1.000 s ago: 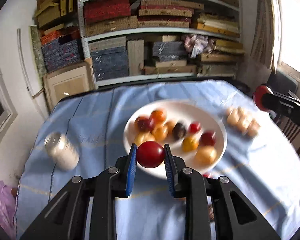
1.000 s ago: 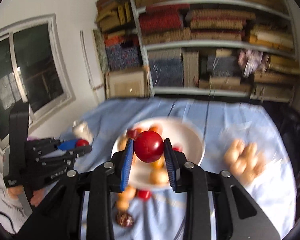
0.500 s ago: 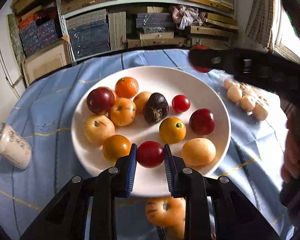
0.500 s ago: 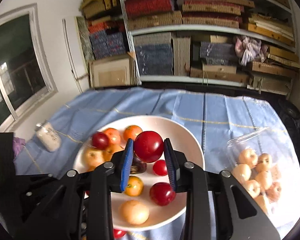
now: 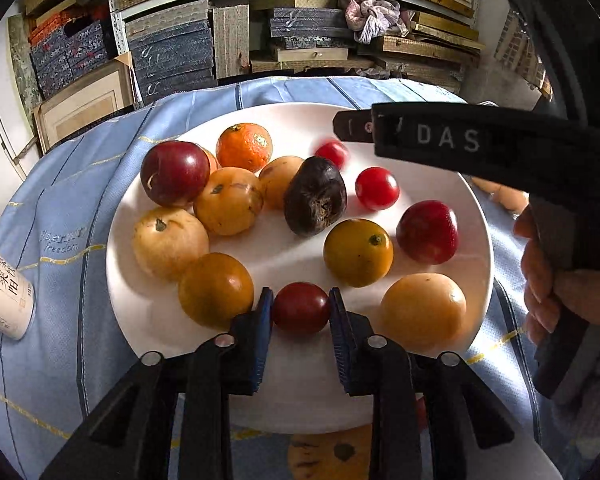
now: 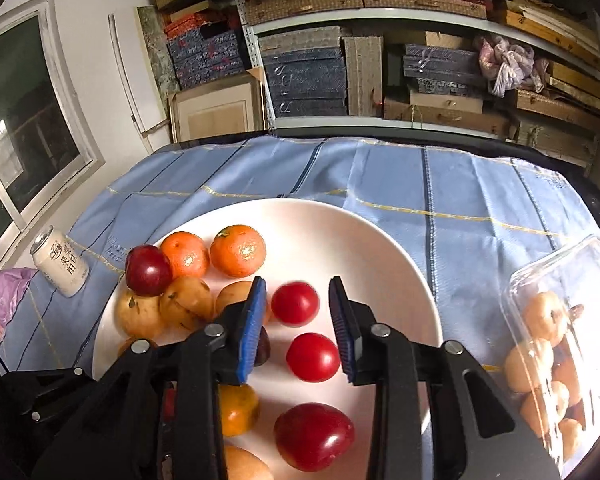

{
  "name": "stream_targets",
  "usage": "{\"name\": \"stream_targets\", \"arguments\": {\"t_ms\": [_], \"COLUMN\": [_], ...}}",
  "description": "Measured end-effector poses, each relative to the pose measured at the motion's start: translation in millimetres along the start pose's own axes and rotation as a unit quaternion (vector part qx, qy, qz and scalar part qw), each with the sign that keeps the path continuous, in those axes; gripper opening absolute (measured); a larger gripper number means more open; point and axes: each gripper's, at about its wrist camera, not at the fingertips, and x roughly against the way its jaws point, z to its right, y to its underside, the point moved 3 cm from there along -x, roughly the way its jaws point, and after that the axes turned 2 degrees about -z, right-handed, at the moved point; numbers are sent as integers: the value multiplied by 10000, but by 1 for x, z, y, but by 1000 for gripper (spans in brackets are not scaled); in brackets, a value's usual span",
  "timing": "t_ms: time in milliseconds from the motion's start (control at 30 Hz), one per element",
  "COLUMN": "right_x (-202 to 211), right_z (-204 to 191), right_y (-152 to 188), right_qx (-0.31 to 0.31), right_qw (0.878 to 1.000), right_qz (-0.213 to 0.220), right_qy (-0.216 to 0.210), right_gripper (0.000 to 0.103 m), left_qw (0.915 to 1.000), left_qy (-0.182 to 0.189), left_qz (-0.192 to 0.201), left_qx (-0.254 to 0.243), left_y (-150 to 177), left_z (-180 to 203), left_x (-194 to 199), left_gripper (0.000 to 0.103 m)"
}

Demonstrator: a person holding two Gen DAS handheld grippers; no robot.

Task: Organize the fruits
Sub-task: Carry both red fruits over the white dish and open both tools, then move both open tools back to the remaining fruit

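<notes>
Between the left gripper's (image 5: 301, 309) opening jaws a tomato (image 5: 301, 308) sits low over the plate (image 5: 300, 400), barely held, many fruits already ahead. From the right wrist, that gripper (image 6: 298, 312) stands apart, its tomato (image 6: 295, 303) freed; boxed fruit (image 6: 540, 344) remains rightward.

Quick count off the plate (image 5: 148, 320) (just the one): six yellow-orange fruit (image 5: 358, 252), three of the small red fruit (image 5: 376, 188), two dark red plums (image 5: 174, 172), two mandarins (image 6: 238, 250), one wrinkly dark purple fruit (image 5: 314, 196). Also one can (image 6: 60, 266) and one clear plastic box (image 6: 580, 272) of more fruit, too stacked up to count.
</notes>
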Motion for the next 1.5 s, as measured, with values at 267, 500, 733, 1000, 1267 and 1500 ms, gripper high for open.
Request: {"name": "stream_targets", "arguments": {"t_ms": [267,500,733,1000,1267,1500], "right_x": [71,151,185,179,180,170], "right_z": [-5,-25,-40,-30,-22,-18], "right_y": [17,67,142,169,162,164], "right_qx": [-26,203,225,22,-95,-76], "right_qw": [9986,9955,9940,9949,9950,9974], "right_qz": [520,893,943,765,744,510], "right_qy": [-112,-261,-501,-652,-662,-507], "right_gripper": [44,61,73,73,76,79], "left_qw": [9974,9926,9870,9844,9896,9956], "left_qy": [-526,-794,-1006,-1047,-1029,-711], "left_qz": [442,904,1188,1301,964,611], "left_qx": [-196,-150,-405,-546,-295,-3], "left_y": [15,53,99,102,102,109], "left_z": [4,3,20,37,22,-1], "left_x": [35,89,125,129,100,85], "left_gripper": [60,69,72,72,72,72]}}
